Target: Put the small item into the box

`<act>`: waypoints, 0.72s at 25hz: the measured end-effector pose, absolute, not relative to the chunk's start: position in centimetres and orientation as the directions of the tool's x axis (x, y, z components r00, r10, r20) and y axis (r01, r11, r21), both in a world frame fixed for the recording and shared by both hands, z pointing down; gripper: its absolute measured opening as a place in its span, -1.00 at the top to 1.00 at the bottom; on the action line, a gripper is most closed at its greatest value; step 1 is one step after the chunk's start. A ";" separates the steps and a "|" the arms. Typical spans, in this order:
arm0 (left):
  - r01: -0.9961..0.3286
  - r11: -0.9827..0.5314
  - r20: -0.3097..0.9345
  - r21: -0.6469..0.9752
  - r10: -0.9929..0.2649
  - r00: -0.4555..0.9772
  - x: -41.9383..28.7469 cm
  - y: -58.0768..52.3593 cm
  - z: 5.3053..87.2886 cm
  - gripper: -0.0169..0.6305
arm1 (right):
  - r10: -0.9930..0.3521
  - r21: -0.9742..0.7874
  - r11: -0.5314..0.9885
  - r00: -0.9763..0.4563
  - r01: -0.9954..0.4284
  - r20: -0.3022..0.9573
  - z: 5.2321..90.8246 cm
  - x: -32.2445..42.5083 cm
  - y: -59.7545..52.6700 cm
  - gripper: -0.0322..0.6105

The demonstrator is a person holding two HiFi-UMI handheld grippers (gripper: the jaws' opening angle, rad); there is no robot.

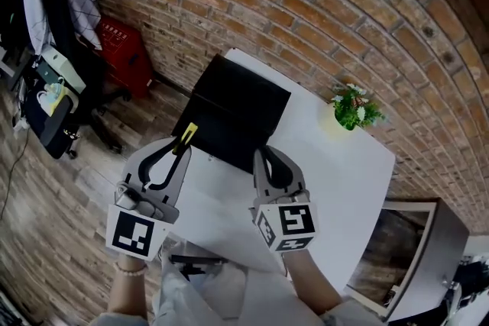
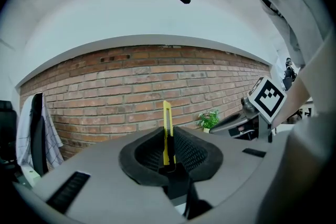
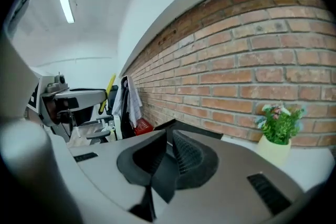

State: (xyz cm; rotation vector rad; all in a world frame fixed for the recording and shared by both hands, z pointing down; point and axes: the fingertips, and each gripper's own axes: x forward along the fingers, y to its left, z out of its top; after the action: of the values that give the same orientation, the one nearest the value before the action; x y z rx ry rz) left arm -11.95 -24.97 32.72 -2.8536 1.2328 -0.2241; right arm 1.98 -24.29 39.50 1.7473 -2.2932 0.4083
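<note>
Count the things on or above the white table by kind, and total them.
Black box: 1
Potted plant: 1
Yellow item: 1
Claws: 2 (left claw, right claw)
Total: 5

flat black box [image 1: 237, 114]: matt, smooth
thin yellow plastic strip [image 2: 167, 131]: glossy
white tabletop [image 1: 344, 164]: smooth, satin
red brick wall [image 1: 321, 4]: rough, matt

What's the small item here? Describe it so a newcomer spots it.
On the white table, find the black box; the left gripper sits at its near-left corner. The thin strip clamped between its jaws is the item, bright yellow against grey gripper and black box.
</note>
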 end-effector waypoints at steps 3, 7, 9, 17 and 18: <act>-0.715 -0.693 0.116 -0.088 -0.720 0.684 -11.7 -24.7 31.9 0.74 | -0.927 -0.053 0.215 -0.221 -0.975 0.302 37.3 4.2 -24.2 0.70; -0.712 -0.695 0.105 -0.097 -0.719 0.687 -11.6 -24.5 30.9 0.74 | -0.948 0.000 0.180 -0.173 -0.984 0.268 35.4 6.6 -23.7 0.70; -0.711 -0.696 0.104 -0.101 -0.718 0.688 -11.5 -24.4 30.7 0.74 | -0.952 0.010 0.167 -0.159 -0.986 0.262 35.0 7.3 -23.4 0.70; -0.684 -0.719 0.114 -0.124 -0.695 0.710 -10.5 -24.2 30.7 0.74 | -0.957 -0.008 0.138 -0.135 -0.990 0.256 34.9 8.2 -22.5 0.70; -0.677 -0.725 0.118 -0.129 -0.689 0.715 -10.3 -24.4 30.8 0.74 | -0.957 -0.011 0.135 -0.133 -0.991 0.256 34.9 8.3 -22.4 0.70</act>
State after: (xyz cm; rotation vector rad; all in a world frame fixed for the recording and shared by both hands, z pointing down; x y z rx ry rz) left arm -10.27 -24.36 30.77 -2.8382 1.1321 -0.2424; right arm 8.34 -22.42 34.89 1.9331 -2.2178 0.2637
